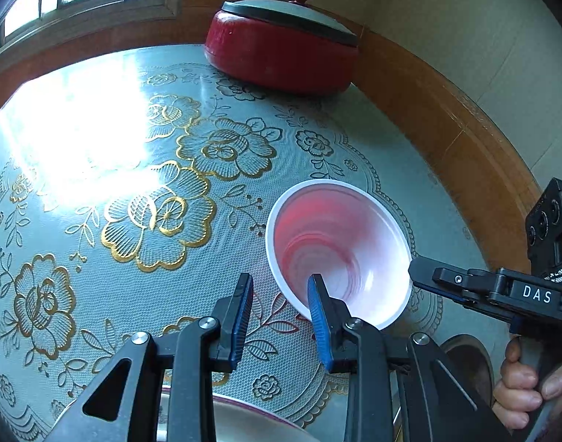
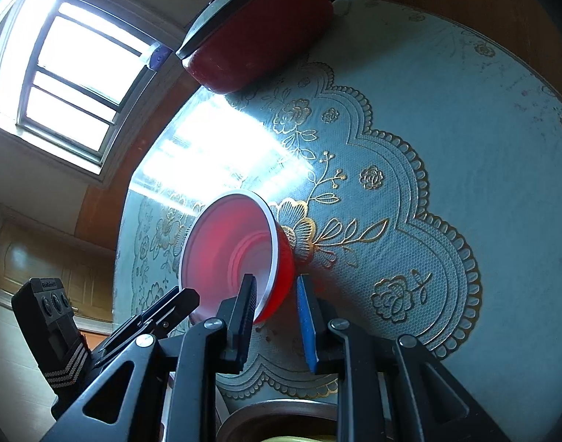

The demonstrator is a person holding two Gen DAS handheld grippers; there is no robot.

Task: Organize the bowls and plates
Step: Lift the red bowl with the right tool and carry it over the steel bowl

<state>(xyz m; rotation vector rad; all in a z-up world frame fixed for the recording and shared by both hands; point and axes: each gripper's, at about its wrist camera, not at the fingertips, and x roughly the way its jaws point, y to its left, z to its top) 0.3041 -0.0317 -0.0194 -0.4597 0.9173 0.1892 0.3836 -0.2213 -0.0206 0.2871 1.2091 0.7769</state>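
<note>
Straddling the near rim of the red bowl (image 1: 339, 254) at lower centre of both views, both tongs stood wide open, gripping nothing: the left gripper (image 1: 281, 322) had one finger inside, as did the right gripper (image 2: 277, 318). A lidded red pot (image 1: 284, 48) sat at the top on the floral tablecloth (image 1: 170, 184).

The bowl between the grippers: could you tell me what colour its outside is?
Red outside, white rim; the bowl shows it best in the right wrist view.
</note>
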